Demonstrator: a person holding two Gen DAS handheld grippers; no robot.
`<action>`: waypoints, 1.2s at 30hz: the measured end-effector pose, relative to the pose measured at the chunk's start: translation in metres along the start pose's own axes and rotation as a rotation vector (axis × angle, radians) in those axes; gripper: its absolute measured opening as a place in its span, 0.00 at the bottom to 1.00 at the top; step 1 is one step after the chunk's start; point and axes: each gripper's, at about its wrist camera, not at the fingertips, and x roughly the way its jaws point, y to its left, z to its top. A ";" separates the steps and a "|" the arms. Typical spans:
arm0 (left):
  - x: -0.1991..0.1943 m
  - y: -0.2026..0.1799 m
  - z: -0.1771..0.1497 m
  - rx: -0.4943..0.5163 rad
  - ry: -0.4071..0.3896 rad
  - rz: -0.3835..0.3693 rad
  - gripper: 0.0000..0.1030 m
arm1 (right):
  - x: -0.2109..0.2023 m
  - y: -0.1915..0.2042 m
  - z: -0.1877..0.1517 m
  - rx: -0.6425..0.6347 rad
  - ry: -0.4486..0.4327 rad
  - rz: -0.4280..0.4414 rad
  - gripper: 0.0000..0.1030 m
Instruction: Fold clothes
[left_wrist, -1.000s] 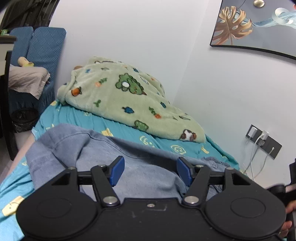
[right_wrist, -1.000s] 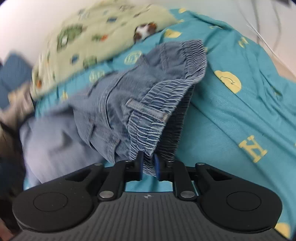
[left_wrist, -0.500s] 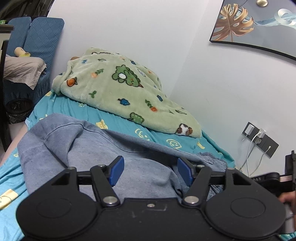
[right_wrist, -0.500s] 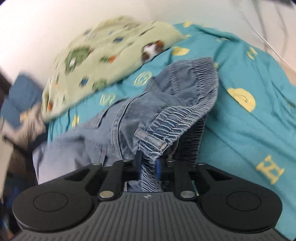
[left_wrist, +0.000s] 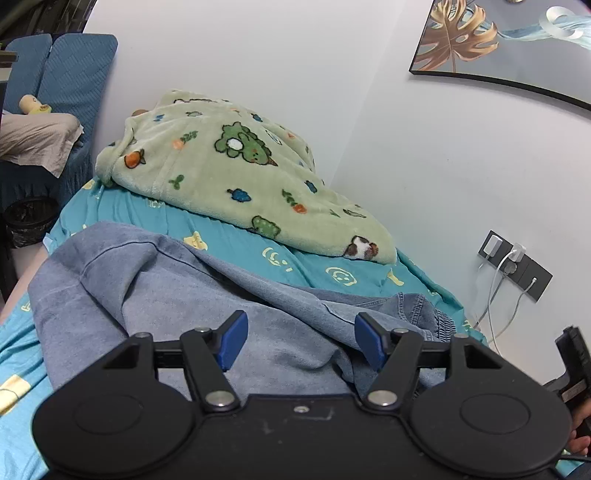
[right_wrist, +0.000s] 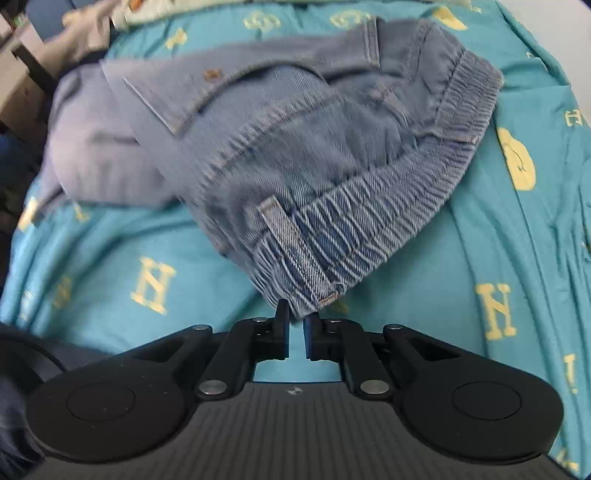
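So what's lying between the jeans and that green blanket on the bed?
Only a bare strip of teal sheet separates the jeans from the green blanket, seen in the left wrist view.

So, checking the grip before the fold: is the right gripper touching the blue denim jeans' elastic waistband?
Touching. The right wrist view shows the right gripper shut on the waistband edge.

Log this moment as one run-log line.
left gripper: open over jeans | right gripper: shut on waistband | bed

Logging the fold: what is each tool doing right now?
Left tool: open, holding nothing, above the jeans.
Right tool: shut on the jeans' waistband.
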 end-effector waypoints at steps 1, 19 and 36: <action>0.000 0.000 0.000 -0.001 0.000 0.000 0.59 | -0.005 -0.007 0.000 0.020 -0.016 0.021 0.09; 0.022 -0.031 -0.021 0.161 0.052 -0.010 0.60 | -0.004 -0.155 0.089 0.495 -0.461 0.069 0.67; 0.057 -0.003 -0.032 0.075 0.137 0.121 0.60 | 0.006 -0.171 0.147 0.713 -0.646 0.131 0.08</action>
